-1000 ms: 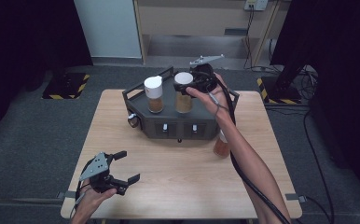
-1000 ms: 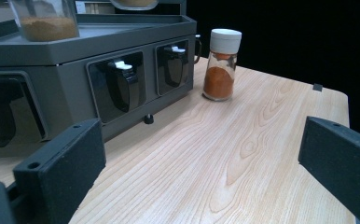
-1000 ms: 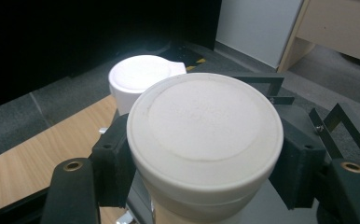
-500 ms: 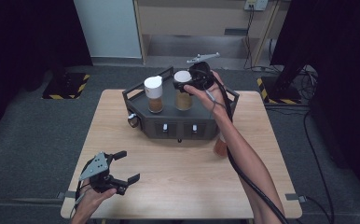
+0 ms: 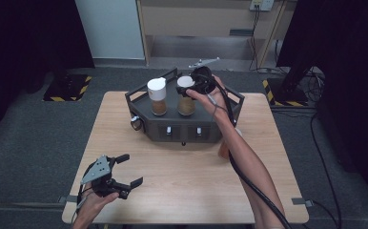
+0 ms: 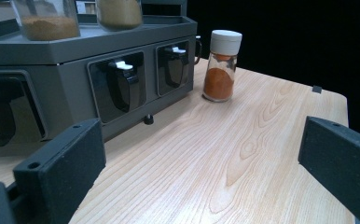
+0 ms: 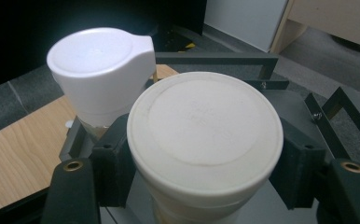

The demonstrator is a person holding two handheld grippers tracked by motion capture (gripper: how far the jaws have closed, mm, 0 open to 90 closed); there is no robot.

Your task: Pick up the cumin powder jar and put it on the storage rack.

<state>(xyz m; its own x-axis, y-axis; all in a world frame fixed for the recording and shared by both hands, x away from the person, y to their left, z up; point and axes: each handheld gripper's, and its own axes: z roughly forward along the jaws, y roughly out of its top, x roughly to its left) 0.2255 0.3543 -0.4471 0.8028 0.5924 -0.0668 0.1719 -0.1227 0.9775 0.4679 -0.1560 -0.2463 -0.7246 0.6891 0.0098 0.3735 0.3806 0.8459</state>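
With the right hand-held gripper (image 7: 206, 186) clamped around the white-lidded spice jar (image 7: 205, 135) at the rack's (image 5: 146, 95) 1 o'clock, lift straight up, clearing the 9 o'clock neighbour jar (image 7: 101, 70); left hand-held gripper (image 5: 125, 181) open, idle.

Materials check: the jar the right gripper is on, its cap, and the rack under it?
Jar: clear, glass or hard plastic; brown powder shows through the wall. Cap: matte off-white plastic by its look, moulded rim, faint embossed marks on top. The right gripper has its jaws at the cap's sides. Rack: dark grey, satin, probably painted metal or plastic; thin screwed rail bars suggest metal.
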